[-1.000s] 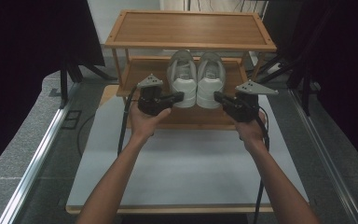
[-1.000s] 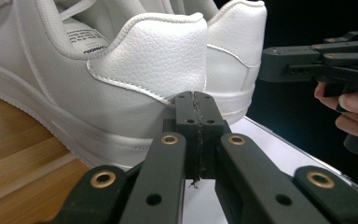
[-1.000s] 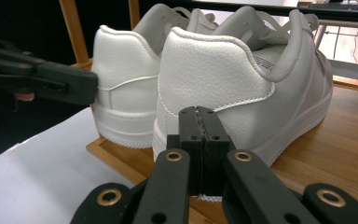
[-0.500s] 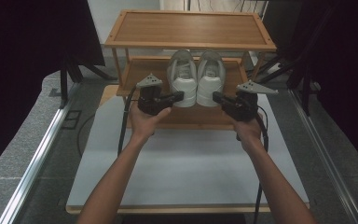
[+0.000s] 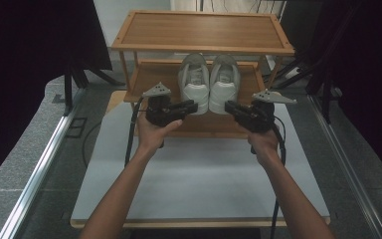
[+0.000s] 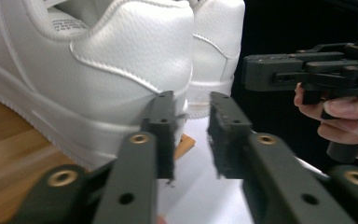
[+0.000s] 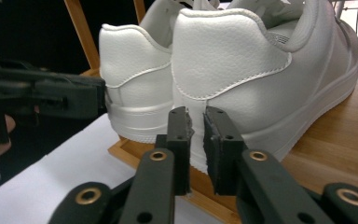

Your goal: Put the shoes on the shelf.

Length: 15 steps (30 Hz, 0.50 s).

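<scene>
Two white sneakers stand side by side on the lower shelf (image 5: 154, 82) of a wooden rack, heels toward me: the left shoe (image 5: 194, 82) (image 6: 121, 60) (image 7: 130, 70) and the right shoe (image 5: 224, 82) (image 7: 233, 60) (image 6: 216, 46). My left gripper (image 5: 195, 105) (image 6: 191, 112) sits just behind the left heel. Its jaws have just been opening and stand apart with nothing between them. My right gripper (image 5: 227, 106) (image 7: 196, 119) sits behind the right heel. Its jaws have also just been opening, to a narrow gap that holds nothing.
The rack's top shelf (image 5: 204, 30) is bare wood. The rack stands at the far end of a white table (image 5: 204, 174). Dark curtains hang on both sides, and black cables trail from the grippers over the table.
Both hands hold their place behind the heels. The left gripper's jaws now look slightly parted.
</scene>
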Tool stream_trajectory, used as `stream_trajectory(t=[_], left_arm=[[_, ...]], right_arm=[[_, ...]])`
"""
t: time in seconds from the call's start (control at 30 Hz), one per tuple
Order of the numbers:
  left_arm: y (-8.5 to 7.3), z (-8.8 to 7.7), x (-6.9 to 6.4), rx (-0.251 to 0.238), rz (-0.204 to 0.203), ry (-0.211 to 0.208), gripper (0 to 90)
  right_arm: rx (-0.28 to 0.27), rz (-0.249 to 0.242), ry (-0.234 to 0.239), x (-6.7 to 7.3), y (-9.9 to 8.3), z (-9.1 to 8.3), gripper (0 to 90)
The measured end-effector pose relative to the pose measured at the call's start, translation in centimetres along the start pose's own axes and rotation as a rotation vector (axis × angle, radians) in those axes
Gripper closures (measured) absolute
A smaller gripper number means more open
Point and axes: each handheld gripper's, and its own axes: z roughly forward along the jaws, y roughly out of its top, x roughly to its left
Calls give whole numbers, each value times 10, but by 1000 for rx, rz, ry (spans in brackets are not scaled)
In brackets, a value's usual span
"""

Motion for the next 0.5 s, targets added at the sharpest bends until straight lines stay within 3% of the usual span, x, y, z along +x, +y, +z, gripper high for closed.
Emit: stream_trajectory(t=[0.03,0.17,0.2,0.33,0.5], left_arm=[[-2,-2,-1,-3,2,7,636],[-9,-14,-4,-8,29,17,563],[-12,-18,-4,-8,35,22,532],[-24,-31,-3,-25,3,19,502],[-49,-48,-3,-30,-19,49,462]], right_arm=[[-6,1,5,2,-3,-1,731],[-30,-7,7,6,-8,-5,655],[-53,-7,12,8,-12,-9,582],[-83,-11,28,8,-20,-16,538],[-113,-16,27,6,-44,-31,501]])
